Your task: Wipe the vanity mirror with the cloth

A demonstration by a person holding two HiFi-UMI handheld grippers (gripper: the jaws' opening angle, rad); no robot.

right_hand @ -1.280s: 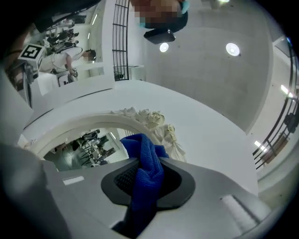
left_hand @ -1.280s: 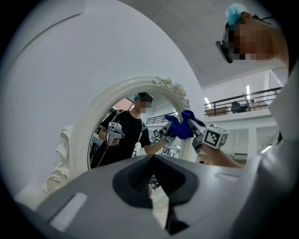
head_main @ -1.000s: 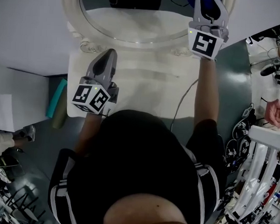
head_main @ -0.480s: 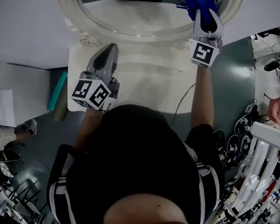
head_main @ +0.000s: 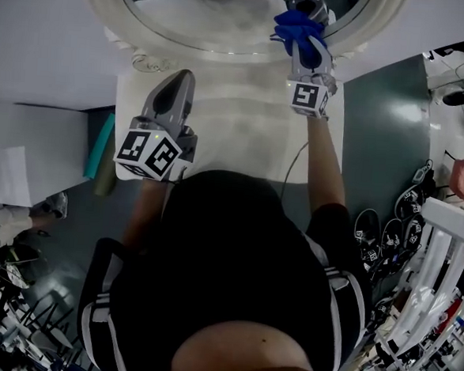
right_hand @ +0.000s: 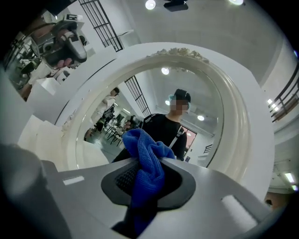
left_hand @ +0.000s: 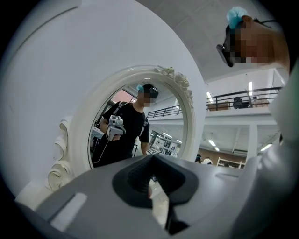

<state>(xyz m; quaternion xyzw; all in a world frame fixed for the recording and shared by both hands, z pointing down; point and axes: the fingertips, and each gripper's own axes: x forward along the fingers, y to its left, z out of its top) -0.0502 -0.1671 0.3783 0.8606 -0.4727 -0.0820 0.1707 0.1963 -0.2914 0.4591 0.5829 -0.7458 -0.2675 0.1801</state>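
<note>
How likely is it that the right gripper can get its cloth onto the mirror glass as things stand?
Probably yes: the right gripper, shut on the cloth, hovers close before the mirror glass, with nothing visible between them.

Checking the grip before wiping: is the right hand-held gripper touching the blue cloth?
Touching. The right gripper view shows the blue cloth clamped between the right hand-held gripper's jaws.

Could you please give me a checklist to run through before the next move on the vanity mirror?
1. Grip: right gripper shut on blue cloth: ok.
2. Contact: cloth touching vanity mirror glass: cannot tell.
3. Wiping surface: cloth bunch sticks out beyond the jaws: ok.
4. Spare hand: left gripper shut, empty, short of the mirror: ok.
5. Snags: cable lies clear of the mirror: ok.
</note>
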